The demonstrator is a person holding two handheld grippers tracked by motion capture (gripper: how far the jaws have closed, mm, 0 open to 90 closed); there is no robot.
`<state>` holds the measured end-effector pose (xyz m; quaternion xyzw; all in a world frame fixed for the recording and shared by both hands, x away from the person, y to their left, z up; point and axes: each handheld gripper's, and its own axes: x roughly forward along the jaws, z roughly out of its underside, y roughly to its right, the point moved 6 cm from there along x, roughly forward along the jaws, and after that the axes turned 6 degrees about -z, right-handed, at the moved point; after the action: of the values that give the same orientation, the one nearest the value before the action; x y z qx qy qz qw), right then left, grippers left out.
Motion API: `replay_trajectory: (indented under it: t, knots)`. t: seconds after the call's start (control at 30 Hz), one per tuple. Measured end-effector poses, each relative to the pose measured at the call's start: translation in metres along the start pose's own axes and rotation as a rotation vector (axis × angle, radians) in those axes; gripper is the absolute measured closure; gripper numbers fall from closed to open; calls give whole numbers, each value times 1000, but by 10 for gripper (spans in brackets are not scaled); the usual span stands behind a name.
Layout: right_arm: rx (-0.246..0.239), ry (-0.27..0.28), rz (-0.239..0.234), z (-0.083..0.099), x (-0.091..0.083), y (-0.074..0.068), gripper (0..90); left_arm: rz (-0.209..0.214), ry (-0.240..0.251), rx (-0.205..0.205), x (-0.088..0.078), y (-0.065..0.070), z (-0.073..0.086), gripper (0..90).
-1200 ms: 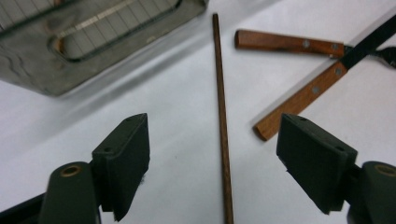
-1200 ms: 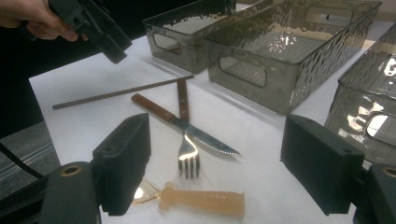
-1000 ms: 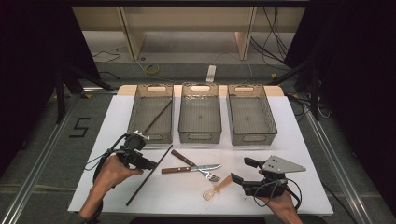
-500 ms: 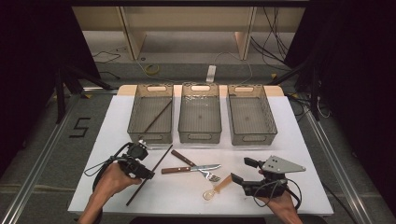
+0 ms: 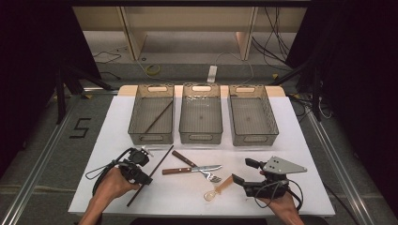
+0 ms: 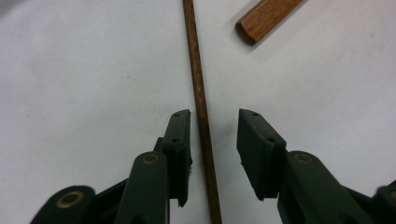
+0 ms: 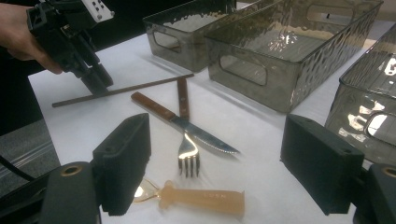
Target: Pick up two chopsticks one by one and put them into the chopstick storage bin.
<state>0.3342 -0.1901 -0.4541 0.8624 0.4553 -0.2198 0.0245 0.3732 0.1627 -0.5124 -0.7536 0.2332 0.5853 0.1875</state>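
A dark wooden chopstick (image 5: 162,160) lies slantwise at the front left of the white table (image 5: 300,140). My left gripper (image 5: 144,177) is lowered over it, open. In the left gripper view the jaws of that gripper (image 6: 212,116) straddle the chopstick (image 6: 201,107) without touching it. A second chopstick (image 5: 158,116) lies in the left bin (image 5: 151,138). My right gripper (image 5: 241,170) rests open at the front right with nothing held; in its own view the gripper (image 7: 217,140) faces a plastic spoon (image 7: 201,200), a fork (image 7: 187,154) and a knife (image 7: 187,126).
Three clear bins stand in a row at the back; the middle bin (image 5: 201,138) and the right bin (image 5: 253,139) hold nothing. The knife (image 5: 190,169), fork (image 5: 197,167) and spoon (image 5: 220,186) lie crossed mid-table between the grippers. A wooden handle end (image 6: 268,16) lies just beyond the chopstick.
My left gripper has moved toward the person and down along the chopstick, and its jaws now straddle it. The right gripper and the cutlery have stayed still.
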Motion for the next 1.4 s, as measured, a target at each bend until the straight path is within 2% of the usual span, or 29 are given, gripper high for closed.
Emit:
replay_trajectory:
  t: [0.43,0.73,1.2,1.4]
  knots:
    - [-2,0,-2,0,0,0,252,-6,-19,18,5,1,2,740]
    - [-1,-3,-2,0,1,0,253,-38,-25,34,7,1,2,797]
    - [-1,-6,-3,1,1,-1,254,-28,-23,11,7,-2,2,836]
    - [-1,-9,-4,1,1,-1,254,-48,9,6,4,-5,0,839]
